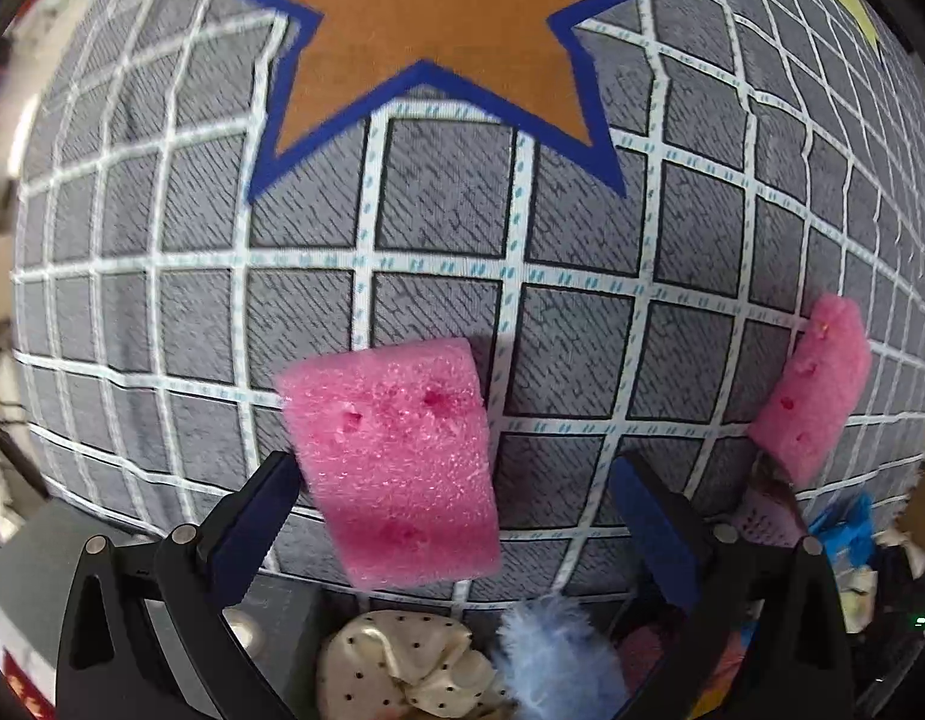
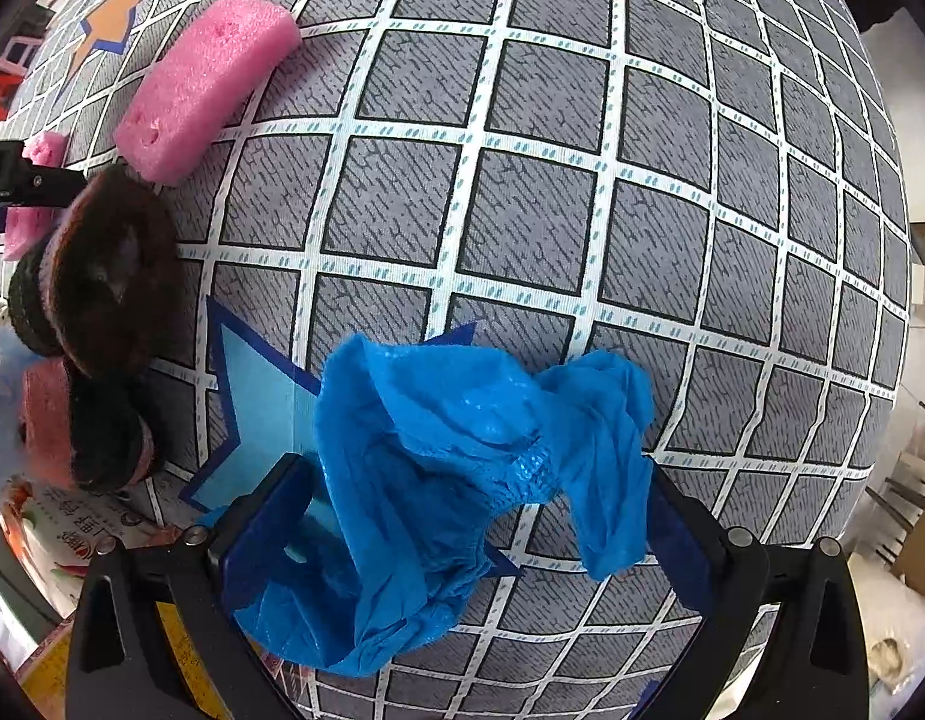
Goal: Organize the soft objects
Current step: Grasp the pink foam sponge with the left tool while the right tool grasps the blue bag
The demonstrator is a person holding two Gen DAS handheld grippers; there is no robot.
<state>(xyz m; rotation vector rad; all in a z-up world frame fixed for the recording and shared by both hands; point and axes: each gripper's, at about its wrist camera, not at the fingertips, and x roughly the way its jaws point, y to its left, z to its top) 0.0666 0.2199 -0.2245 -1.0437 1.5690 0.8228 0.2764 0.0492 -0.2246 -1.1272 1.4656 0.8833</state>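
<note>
In the left wrist view a pink foam block [image 1: 396,462] lies on the grey grid cloth [image 1: 438,294], below an orange star patch [image 1: 432,48]. My left gripper [image 1: 456,516] is open around it; the block's edge is close to the left finger [image 1: 252,516] and well clear of the right one. A second pink foam piece [image 1: 813,396] lies to the right. In the right wrist view a crumpled blue plastic cover [image 2: 462,480] lies partly over a light blue star patch [image 2: 252,420]. My right gripper [image 2: 471,540] is open, with the cover lying loose between its fingers.
A cream polka-dot scrunchie [image 1: 402,666] and a pale blue fluffy item [image 1: 552,660] lie below the left gripper. In the right wrist view a long pink foam piece [image 2: 204,84] and dark brown plush items [image 2: 102,276] sit at the left. Bare grid cloth [image 2: 642,180] stretches right.
</note>
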